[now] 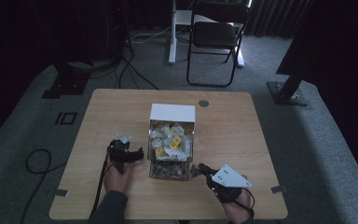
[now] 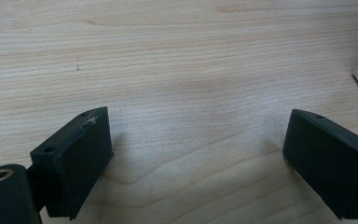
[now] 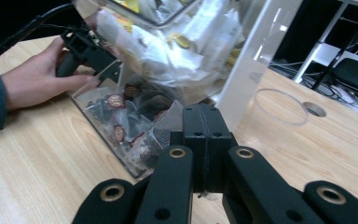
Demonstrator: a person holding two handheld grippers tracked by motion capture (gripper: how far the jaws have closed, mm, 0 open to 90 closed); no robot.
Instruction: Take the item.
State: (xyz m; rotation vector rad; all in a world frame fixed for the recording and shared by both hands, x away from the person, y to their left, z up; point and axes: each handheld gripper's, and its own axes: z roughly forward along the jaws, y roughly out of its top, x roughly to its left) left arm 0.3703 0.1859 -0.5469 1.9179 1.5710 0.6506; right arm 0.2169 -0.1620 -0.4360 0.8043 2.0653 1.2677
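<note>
At a clear two-tier dispenser (image 1: 170, 144) mid-table, the right gripper (image 3: 204, 140) reaches low toward its bottom tier, jaws pressed together on a packet corner (image 3: 168, 122); the left gripper (image 1: 127, 154) rests beside it, jaws apart.

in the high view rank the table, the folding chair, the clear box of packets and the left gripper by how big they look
1. table
2. folding chair, though it stands farther off
3. clear box
4. left gripper
</note>
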